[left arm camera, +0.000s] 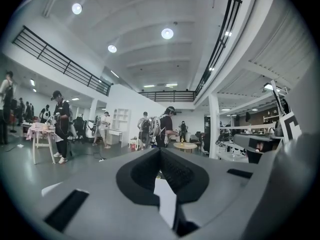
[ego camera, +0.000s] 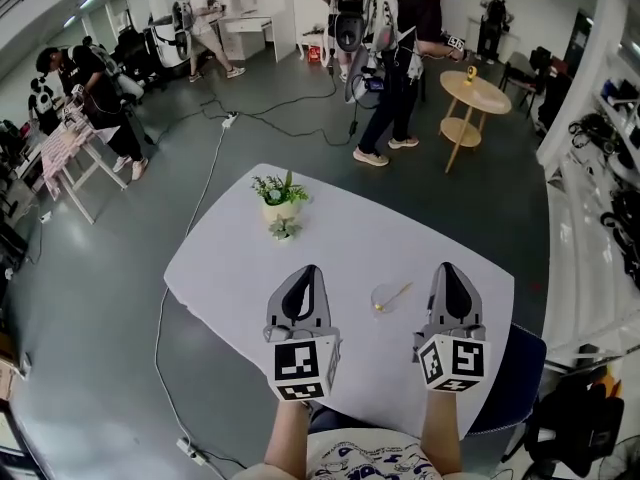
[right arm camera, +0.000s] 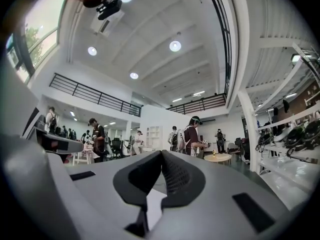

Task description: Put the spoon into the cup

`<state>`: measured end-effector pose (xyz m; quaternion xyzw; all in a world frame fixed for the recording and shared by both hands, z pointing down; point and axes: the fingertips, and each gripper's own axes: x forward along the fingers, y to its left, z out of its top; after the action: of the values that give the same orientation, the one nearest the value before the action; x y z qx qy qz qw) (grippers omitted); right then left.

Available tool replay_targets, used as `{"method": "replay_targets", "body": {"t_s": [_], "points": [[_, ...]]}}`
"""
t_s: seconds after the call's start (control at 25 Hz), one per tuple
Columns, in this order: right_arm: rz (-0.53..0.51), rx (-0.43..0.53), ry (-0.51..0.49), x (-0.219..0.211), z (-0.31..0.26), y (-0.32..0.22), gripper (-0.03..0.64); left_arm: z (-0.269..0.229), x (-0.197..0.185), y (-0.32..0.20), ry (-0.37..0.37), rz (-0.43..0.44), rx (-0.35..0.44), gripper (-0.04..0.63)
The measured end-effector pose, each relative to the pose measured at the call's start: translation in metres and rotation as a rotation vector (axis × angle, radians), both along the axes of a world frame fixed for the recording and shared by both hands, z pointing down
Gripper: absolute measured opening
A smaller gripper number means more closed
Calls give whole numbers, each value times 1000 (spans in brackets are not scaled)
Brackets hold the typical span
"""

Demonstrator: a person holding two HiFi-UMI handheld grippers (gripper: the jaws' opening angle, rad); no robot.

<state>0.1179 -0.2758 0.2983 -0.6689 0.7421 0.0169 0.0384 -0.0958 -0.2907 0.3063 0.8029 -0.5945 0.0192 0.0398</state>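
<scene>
Left gripper (ego camera: 307,268) is hovering over the tabletop (ego camera: 230,258) near its front edge, jaws pressed together with nothing between them; the left gripper view is showing the pads meeting and only the room beyond. Right gripper (ego camera: 447,266) is hovering alongside it toward the tabletop's right edge, jaws likewise closed and empty, as the right gripper view is showing. Both are pointing away from the person, marker cubes facing the head camera, forearms showing at the bottom.

Cup (ego camera: 385,297), clear glass, is standing on the tabletop between the two grippers, touching neither. Spoon (ego camera: 396,294), gold, is sitting in the cup, handle leaning out over the rim toward the right edge.

Plant (ego camera: 279,200) in a pale pot is standing near the far edge, left of centre, well apart from the cup.

Blue chair (ego camera: 518,366) is sitting at the front right corner. Cable (ego camera: 205,183) is running across the floor past the left edge. Round side table (ego camera: 474,94) and a person (ego camera: 400,58) are standing beyond the far edge.
</scene>
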Motion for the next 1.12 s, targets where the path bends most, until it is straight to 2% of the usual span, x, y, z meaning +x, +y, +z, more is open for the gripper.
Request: {"method": "replay_targets", "body": {"t_s": [0.36, 1.12], "points": [[-6, 24, 11, -1, -13, 15, 11, -15, 3, 17, 5, -1, 35, 12], [-15, 21, 17, -3, -11, 29, 12, -15, -3, 36, 12, -19, 44, 12]]}}
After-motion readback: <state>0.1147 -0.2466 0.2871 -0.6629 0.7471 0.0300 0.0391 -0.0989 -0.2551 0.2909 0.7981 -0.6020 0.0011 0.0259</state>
